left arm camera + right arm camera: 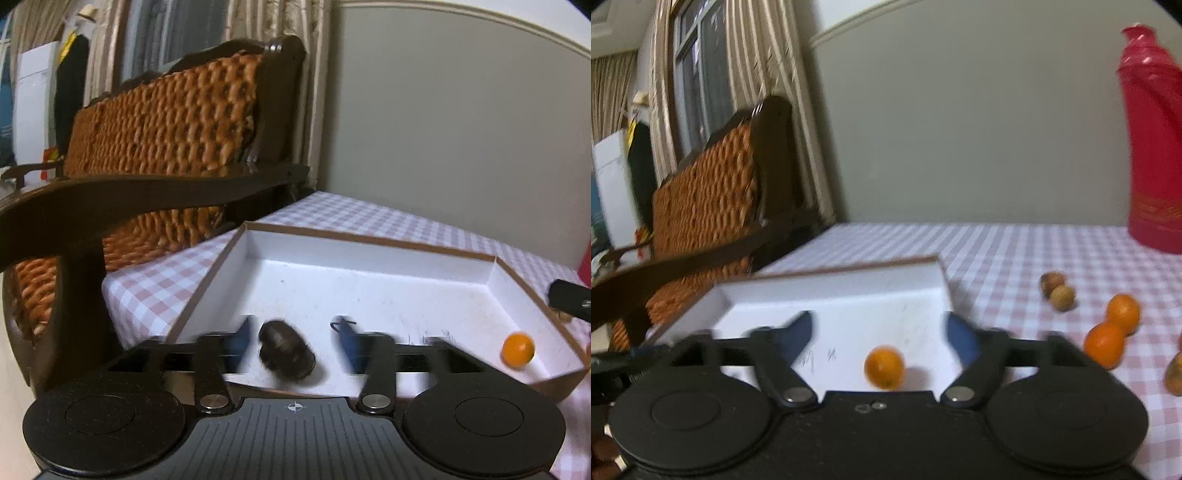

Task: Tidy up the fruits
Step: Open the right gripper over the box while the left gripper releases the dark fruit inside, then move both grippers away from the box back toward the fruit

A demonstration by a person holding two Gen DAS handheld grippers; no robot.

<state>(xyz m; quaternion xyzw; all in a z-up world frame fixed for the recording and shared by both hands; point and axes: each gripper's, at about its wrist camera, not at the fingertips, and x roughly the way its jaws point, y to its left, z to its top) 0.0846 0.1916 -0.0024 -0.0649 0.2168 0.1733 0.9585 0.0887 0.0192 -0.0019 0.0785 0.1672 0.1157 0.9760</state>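
A white shallow box point(369, 273) with a brown rim lies on the checked tablecloth. In the left wrist view a dark brown fruit point(286, 354) lies on the box floor between the fingers of my open left gripper point(295, 338), apart from both. A small orange point(518, 349) sits in the box's right corner. In the right wrist view my right gripper point(879, 328) is open above the same box point(849, 295), and the small orange point(884, 367) lies loose below it, apart from the fingers. Two oranges point(1113, 332) and two brown fruits point(1057, 291) lie on the cloth to the right.
A wooden armchair with an orange woven cushion point(159, 122) stands close to the table's left edge. A red thermos point(1152, 147) stands at the back right of the table. Another fruit point(1175, 373) shows at the right edge. The wall is behind.
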